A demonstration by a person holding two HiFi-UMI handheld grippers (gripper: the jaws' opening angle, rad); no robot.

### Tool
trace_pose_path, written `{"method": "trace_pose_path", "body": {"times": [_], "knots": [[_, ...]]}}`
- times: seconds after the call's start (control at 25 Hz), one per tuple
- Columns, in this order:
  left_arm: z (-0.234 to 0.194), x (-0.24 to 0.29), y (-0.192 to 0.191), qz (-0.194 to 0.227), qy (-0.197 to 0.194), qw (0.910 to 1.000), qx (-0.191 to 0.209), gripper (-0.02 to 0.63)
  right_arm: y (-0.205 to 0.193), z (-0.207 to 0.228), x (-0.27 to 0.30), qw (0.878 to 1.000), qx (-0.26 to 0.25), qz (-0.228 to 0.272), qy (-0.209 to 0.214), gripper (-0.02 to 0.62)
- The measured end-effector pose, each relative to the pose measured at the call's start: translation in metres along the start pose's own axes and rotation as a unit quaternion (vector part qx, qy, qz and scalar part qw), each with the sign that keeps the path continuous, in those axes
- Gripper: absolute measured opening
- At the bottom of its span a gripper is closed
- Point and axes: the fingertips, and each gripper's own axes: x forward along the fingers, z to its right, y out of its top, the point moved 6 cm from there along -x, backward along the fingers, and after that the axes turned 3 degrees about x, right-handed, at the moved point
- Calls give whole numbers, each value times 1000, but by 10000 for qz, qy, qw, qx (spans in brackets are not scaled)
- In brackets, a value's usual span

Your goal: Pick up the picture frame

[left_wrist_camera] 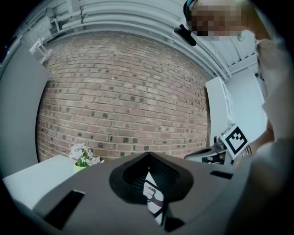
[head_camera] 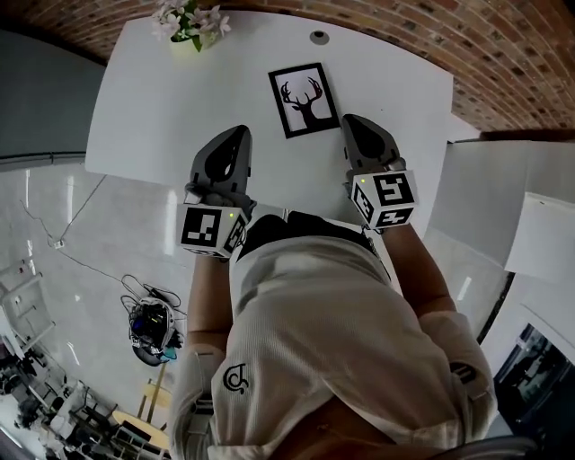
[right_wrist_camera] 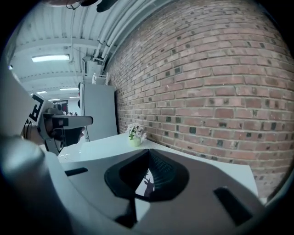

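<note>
The picture frame (head_camera: 304,99), black-edged with a deer silhouette on white, lies flat on the white table (head_camera: 153,108) near its far side. My left gripper (head_camera: 239,135) is shut and empty, hovering just left of and nearer than the frame. Shut and empty too, my right gripper (head_camera: 351,122) is close beside the frame's right edge. In the left gripper view a sliver of the frame (left_wrist_camera: 154,198) shows below the closed jaws (left_wrist_camera: 148,156). The right gripper view shows the deer print (right_wrist_camera: 146,182) under its closed jaws (right_wrist_camera: 148,151).
A small pot of white flowers (head_camera: 190,25) stands at the table's far left corner, and a small round fitting (head_camera: 318,37) sits behind the frame. A brick wall (left_wrist_camera: 124,92) runs behind the table. White cabinets (head_camera: 503,207) stand to the right.
</note>
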Motion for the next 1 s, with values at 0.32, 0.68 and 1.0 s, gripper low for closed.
{"method": "trace_pose_path", "body": {"times": [0.32, 0.68, 1.0], "knots": [[-16, 44, -31, -213, -379, 9989, -195, 13, -39, 24, 49, 9968, 136, -785, 52, 6], [-29, 81, -59, -411, -706, 9961, -327, 13, -112, 56, 103, 9764, 461, -2106, -110, 112], [-30, 87, -92, -643, -859, 9935, -386, 12, -156, 70, 122, 9568, 691, -2806, -323, 155]]}}
